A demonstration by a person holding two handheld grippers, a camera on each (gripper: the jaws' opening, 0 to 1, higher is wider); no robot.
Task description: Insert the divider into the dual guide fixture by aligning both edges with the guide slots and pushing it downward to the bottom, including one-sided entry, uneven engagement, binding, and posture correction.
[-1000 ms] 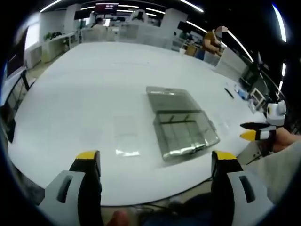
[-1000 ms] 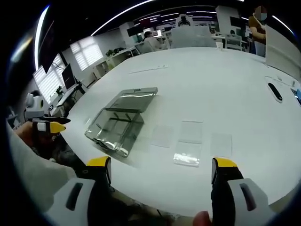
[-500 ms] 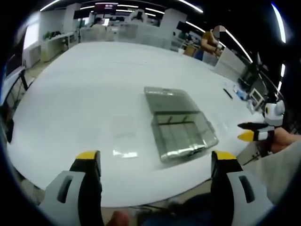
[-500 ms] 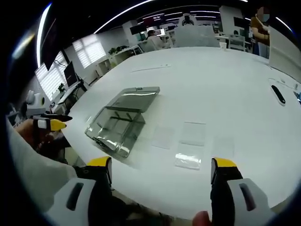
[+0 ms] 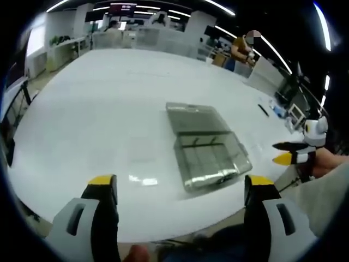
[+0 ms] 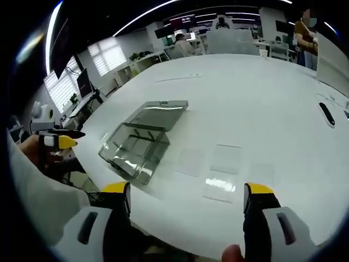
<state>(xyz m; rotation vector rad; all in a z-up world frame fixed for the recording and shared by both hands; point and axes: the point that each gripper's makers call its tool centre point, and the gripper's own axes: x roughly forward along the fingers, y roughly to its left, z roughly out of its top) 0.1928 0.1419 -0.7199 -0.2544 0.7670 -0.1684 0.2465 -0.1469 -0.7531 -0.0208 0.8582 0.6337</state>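
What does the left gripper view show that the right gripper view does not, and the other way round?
Left gripper view: the right tongs come in from the right, open. Right gripper view: the left tongs come in from the left, open, and several clear dividers lie flat beside the fixture. Both: the clear fixture on the white table.

Nothing here can be read; the far red-lit screen (image 5: 123, 6) is too blurred for any words.
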